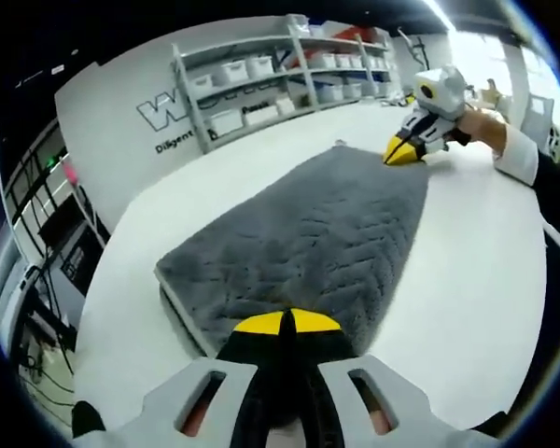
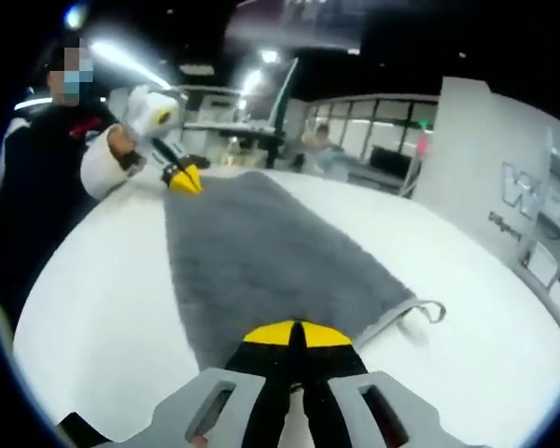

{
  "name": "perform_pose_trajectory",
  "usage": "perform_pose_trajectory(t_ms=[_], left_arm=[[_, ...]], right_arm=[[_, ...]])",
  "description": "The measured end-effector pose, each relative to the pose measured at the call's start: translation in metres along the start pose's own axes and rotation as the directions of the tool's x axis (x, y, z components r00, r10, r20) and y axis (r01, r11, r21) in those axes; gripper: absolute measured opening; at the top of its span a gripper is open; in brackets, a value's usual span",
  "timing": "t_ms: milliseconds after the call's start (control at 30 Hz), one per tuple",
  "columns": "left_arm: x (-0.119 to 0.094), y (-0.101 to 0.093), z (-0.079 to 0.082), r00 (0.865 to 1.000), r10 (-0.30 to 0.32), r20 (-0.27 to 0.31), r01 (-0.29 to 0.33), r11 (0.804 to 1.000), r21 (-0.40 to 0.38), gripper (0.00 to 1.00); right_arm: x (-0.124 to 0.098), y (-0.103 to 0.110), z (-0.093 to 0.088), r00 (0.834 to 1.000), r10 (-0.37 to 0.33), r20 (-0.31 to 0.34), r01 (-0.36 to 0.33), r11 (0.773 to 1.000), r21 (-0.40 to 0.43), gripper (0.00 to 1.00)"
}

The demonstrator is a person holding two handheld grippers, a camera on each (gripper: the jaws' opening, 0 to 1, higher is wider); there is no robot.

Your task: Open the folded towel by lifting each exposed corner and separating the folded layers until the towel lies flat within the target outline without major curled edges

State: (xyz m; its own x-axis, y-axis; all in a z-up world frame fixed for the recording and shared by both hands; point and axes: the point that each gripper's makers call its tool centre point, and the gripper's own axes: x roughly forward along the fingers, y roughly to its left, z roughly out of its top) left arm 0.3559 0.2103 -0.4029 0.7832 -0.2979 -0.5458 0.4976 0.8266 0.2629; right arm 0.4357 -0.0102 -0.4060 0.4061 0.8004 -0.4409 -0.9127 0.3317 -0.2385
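White table (image 1: 476, 280) carried the grey towel (image 1: 308, 233) stretched between the left gripper (image 1: 287, 324) and right gripper (image 2: 295, 334), each clenched on an opposite end, so gentle, even outward tension would probably best flatten its edges.

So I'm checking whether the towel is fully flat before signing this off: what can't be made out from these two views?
- Left gripper view: the towel edge nearest the camera is hidden behind the left hand-held gripper.
- Left gripper view: the far corner is covered by the right hand-held gripper.
- Right gripper view: the near towel edge is hidden behind that gripper's own tips; the picture is blurred.
- No target outline is discernible on the white table.
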Motion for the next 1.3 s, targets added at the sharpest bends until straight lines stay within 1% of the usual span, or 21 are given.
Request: perform_pose_trajectory(t_ms=[133, 333, 600, 667, 900, 967, 1100, 1167, 1300], left_arm=[[-0.001, -0.001, 0.000, 1.000, -0.012, -0.007, 0.012, 1.000, 0.001, 0.01], [-0.003, -0.004, 0.000, 1.000, -0.009, -0.029, 0.009, 1.000, 0.012, 0.01], [-0.007, -0.008, 0.000, 0.998, -0.036, -0.045, 0.036, 0.999, 0.014, 0.01], [-0.007, -0.010, 0.000, 0.998, -0.041, -0.043, 0.042, 0.999, 0.022, 0.01], [-0.006, -0.009, -0.001, 0.998, -0.060, -0.035, 0.060, 0.998, -0.005, 0.01], [-0.007, -0.015, 0.000, 0.998, -0.060, -0.035, 0.060, 0.998, -0.005, 0.01], [-0.007, -0.019, 0.000, 0.997, -0.071, -0.036, 0.071, 0.997, -0.011, 0.01], [-0.008, -0.026, 0.001, 0.996, -0.081, -0.036, 0.081, 0.997, -0.007, 0.01], [-0.009, -0.029, 0.002, 0.995, -0.087, -0.040, 0.087, 0.996, -0.001, 0.01]], right_arm=[[0.002, -0.005, 0.000, 1.000, -0.024, 0.001, 0.024, 1.000, -0.016, 0.00], [0.003, -0.008, 0.000, 0.999, -0.042, 0.005, 0.042, 0.999, -0.033, 0.00], [0.007, -0.016, 0.001, 0.995, -0.101, 0.007, 0.101, 0.992, -0.073, 0.00], [0.007, -0.018, 0.001, 0.994, -0.105, 0.010, 0.106, 0.992, -0.063, 0.00], [0.008, -0.019, 0.002, 0.994, -0.113, 0.014, 0.113, 0.992, -0.047, 0.00], [0.008, -0.019, 0.002, 0.993, -0.116, 0.013, 0.117, 0.992, -0.052, 0.00], [0.009, -0.021, 0.002, 0.991, -0.132, 0.009, 0.132, 0.988, -0.077, 0.00], [0.009, -0.022, 0.002, 0.990, -0.141, 0.010, 0.141, 0.986, -0.088, 0.00], [0.010, -0.026, 0.002, 0.987, -0.157, 0.014, 0.158, 0.982, -0.101, 0.00]])
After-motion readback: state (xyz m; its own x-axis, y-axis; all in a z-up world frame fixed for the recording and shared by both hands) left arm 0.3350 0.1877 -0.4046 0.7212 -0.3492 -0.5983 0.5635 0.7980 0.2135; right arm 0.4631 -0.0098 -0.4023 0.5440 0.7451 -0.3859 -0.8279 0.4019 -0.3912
